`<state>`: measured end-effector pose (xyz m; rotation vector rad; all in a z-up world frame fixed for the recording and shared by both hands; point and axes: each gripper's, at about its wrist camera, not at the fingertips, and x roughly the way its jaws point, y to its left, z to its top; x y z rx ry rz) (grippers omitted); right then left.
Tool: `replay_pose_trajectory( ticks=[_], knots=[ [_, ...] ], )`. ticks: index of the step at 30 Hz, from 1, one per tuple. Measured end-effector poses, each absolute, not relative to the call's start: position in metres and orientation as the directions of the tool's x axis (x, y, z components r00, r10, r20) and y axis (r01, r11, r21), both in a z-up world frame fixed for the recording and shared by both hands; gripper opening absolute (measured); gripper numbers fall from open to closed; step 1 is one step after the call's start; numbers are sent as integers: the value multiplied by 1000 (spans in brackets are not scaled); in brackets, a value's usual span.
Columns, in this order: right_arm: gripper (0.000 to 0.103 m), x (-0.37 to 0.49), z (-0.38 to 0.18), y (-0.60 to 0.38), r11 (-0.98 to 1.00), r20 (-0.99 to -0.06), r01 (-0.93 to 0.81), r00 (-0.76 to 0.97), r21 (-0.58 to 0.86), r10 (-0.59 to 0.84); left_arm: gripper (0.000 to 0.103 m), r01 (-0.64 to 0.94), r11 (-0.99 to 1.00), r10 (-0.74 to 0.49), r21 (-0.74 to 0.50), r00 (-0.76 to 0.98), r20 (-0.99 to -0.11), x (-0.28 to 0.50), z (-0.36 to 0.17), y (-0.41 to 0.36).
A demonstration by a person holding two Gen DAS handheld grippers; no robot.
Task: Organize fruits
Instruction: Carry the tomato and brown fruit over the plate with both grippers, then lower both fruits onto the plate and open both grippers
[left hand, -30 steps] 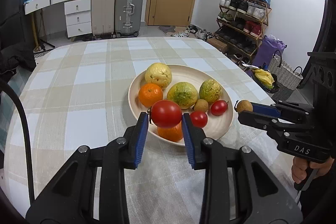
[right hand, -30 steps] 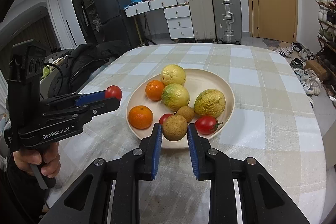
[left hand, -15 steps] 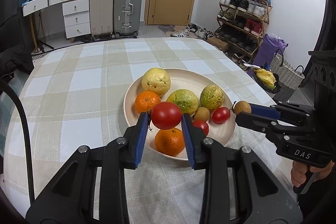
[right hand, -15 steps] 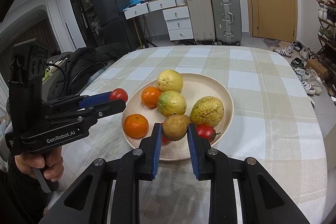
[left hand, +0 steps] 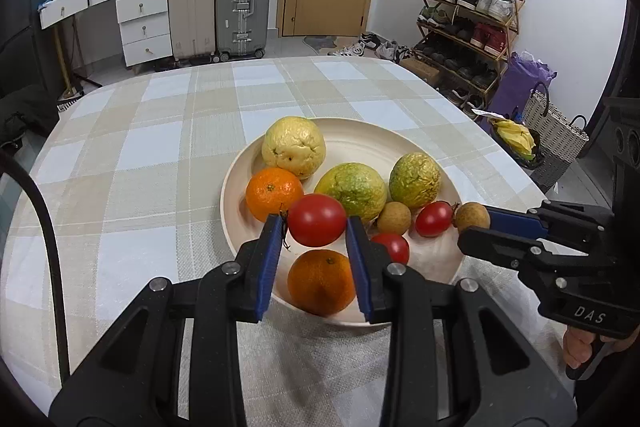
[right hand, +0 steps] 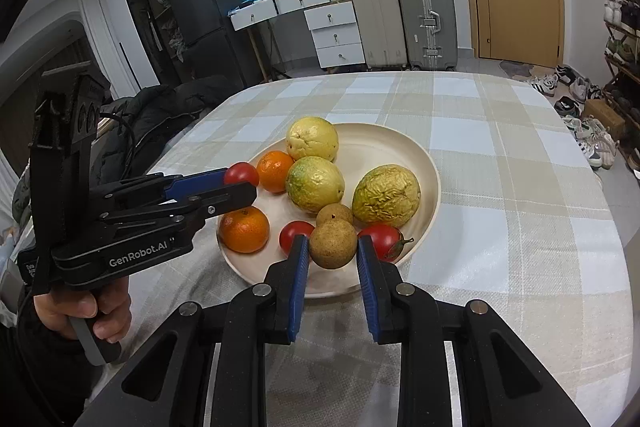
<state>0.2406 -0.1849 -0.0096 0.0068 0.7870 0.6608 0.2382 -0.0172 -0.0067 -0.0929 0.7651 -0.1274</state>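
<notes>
The plate (left hand: 400, 139) on the checked table (left hand: 140, 147) already carries oranges, larger yellow-green fruits, tomatoes and a small brown fruit. Two pieces remain in transit above its near rim: the left gripper (left hand: 317, 227) is clamped on a red tomato (left hand: 317, 219), and the right gripper (right hand: 333, 251) is clamped on a brown round fruit (right hand: 333, 243). Judged nearly complete, pending release of both.

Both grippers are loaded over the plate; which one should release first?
Probably right: the right gripper holds its brown fruit over bare plate; the left gripper's tomato hangs above an orange.

Glossy smooth tomato (left hand: 317, 219), matt rough longan (right hand: 333, 243), woven checked tablecloth (left hand: 168, 131), matt plate (left hand: 360, 139)
</notes>
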Motion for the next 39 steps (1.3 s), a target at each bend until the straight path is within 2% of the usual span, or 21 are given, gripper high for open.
replay_pose_trajectory(
  ticks=[34, 36, 39],
  knots=[
    [28, 242, -18, -175, 808, -676, -548, 514, 214, 528, 31, 89, 990, -140, -110, 705, -695, 242, -20, -25],
    [29, 242, -17, -176, 812, -677, -545, 519, 207, 521, 33, 87, 990, -140, -111, 708, -692, 241, -19, -24],
    [40, 241, -15, -177, 817, -674, -541, 531, 197, 514, 44, 78, 990, -136, -116, 717, -684, 236, -16, -21]
  ],
)
